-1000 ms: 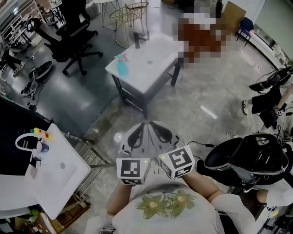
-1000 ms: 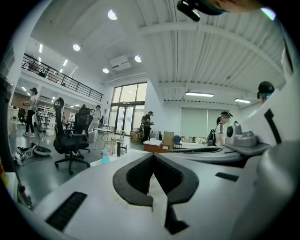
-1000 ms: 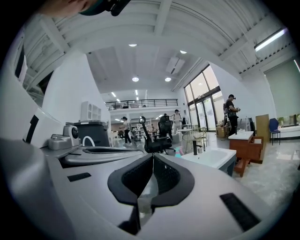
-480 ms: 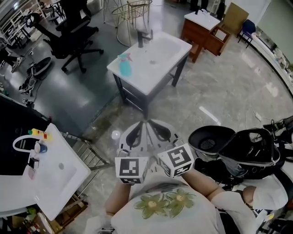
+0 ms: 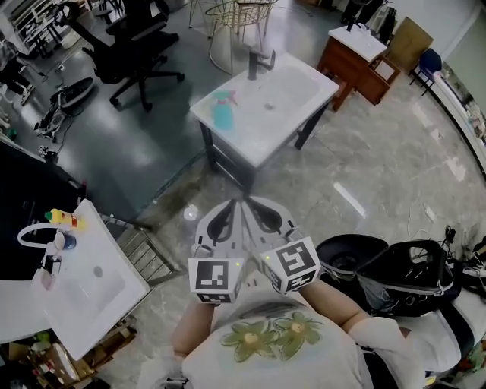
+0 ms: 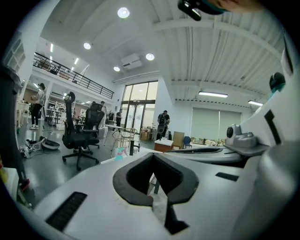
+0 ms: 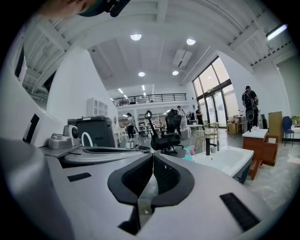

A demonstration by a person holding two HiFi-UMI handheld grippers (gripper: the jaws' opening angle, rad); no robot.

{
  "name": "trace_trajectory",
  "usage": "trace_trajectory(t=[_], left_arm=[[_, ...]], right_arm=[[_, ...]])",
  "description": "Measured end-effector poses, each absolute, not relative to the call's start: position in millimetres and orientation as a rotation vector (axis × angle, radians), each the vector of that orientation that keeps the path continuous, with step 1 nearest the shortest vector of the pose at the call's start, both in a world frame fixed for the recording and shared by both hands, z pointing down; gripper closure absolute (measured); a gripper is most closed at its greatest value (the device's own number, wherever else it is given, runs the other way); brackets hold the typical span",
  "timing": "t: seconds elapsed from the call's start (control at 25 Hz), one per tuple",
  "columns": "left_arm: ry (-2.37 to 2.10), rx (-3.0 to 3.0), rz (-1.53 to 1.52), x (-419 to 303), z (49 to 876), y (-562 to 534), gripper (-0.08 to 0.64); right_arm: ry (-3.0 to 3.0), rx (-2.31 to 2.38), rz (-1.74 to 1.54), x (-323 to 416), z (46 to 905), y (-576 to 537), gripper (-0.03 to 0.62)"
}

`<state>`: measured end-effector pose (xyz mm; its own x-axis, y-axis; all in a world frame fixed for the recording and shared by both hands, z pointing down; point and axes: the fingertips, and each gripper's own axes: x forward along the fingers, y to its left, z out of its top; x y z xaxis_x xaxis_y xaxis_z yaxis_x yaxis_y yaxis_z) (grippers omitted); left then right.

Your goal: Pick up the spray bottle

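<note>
A teal spray bottle (image 5: 223, 114) with a pink trigger stands near the left edge of a white sink-top table (image 5: 281, 106), well ahead of me across the floor. My left gripper (image 5: 235, 205) and right gripper (image 5: 253, 203) are held side by side close to my body, far short of the table. Both point level toward it. The left gripper (image 6: 153, 153) is shut with nothing in it, and the bottle (image 6: 121, 153) shows small beyond it. The right gripper (image 7: 153, 154) is shut and empty too, with the bottle (image 7: 189, 152) to its right.
A black faucet (image 5: 254, 64) rises at the table's back. Black office chairs (image 5: 140, 45) stand to the left of it, a wire stool (image 5: 243, 15) behind, a wooden vanity (image 5: 364, 53) to the right. A white table (image 5: 83, 289) is at my left, a black chair (image 5: 399, 262) at my right.
I have walked toward the sink table, which now sits further right in the head view. Both grippers stay shut and side by side.
</note>
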<state>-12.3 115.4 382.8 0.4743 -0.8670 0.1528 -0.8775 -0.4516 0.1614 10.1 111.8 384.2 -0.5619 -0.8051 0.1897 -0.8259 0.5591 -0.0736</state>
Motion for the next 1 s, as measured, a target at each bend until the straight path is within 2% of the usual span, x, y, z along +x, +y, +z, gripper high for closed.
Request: trace_trajectory(t=[1.0], left_arm=[[-1.624, 2.428, 0.123, -32, 375, -4, 0.551]], right_arm=[[-2.754, 1.232, 0.263, -10, 378, -9, 0.569]])
